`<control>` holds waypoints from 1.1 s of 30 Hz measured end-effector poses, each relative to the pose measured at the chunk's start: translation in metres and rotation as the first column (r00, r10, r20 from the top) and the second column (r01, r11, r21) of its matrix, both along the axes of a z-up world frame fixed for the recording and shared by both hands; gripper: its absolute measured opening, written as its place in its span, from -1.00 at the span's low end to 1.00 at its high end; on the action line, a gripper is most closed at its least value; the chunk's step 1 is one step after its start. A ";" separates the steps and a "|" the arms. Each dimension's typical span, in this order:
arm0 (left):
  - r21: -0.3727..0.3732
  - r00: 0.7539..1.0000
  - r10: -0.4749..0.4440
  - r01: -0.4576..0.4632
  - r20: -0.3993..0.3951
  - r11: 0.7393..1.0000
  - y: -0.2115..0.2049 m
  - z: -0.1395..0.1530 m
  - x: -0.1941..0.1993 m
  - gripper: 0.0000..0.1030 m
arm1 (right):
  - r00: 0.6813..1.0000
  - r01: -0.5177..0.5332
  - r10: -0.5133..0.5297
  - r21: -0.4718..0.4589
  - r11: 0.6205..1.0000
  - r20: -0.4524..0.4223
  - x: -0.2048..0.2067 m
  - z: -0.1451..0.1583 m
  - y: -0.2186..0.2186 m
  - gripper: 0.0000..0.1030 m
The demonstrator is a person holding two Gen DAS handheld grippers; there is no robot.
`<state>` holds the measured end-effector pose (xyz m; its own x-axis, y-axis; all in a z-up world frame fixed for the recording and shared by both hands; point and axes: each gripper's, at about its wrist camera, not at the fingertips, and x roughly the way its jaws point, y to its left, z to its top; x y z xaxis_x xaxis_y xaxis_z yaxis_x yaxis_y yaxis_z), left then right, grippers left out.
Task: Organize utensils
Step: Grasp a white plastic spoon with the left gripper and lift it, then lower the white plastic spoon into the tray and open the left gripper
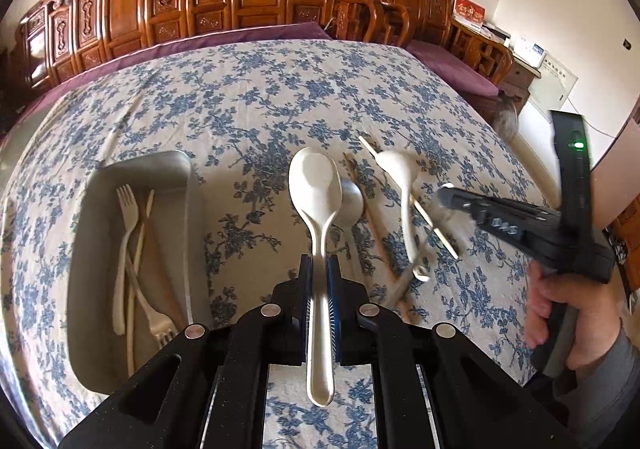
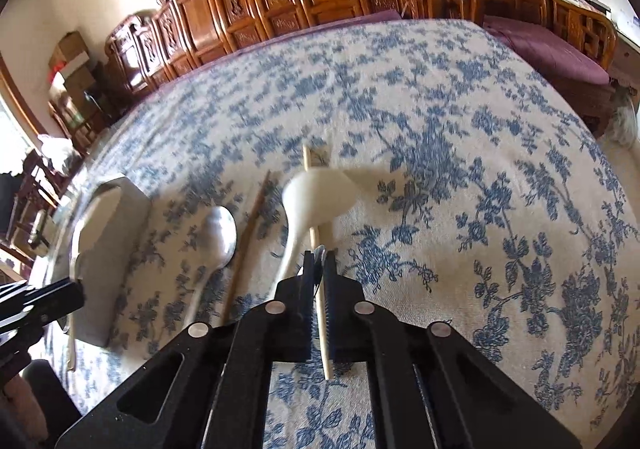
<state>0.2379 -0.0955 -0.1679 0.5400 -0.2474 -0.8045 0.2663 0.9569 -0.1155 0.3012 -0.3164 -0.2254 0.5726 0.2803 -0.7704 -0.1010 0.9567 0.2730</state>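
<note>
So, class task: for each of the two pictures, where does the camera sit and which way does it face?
Left wrist view: on the left tool, facing down the table; it holds a white spoon; tray left, person's right hand.
Right wrist view: on the right tool, closed on a chopstick.
Shared: metal spoon, second white spoon.

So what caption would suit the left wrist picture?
Left gripper holding a white plastic spoon above the blue-flowered tablecloth, beside a grey metal tray of pale forks.
</note>
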 end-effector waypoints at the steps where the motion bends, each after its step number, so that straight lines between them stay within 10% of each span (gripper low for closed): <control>1: 0.003 1.000 0.005 -0.005 0.004 1.000 0.003 0.002 0.000 -0.87 | 1.000 -0.002 0.002 0.001 1.000 0.009 -0.002 0.003 0.000 -0.93; 33: 0.091 0.994 0.113 -0.113 0.011 0.989 0.118 -0.007 0.037 -0.86 | 0.959 -0.167 0.175 -0.051 0.985 0.225 -0.021 0.097 0.075 -0.95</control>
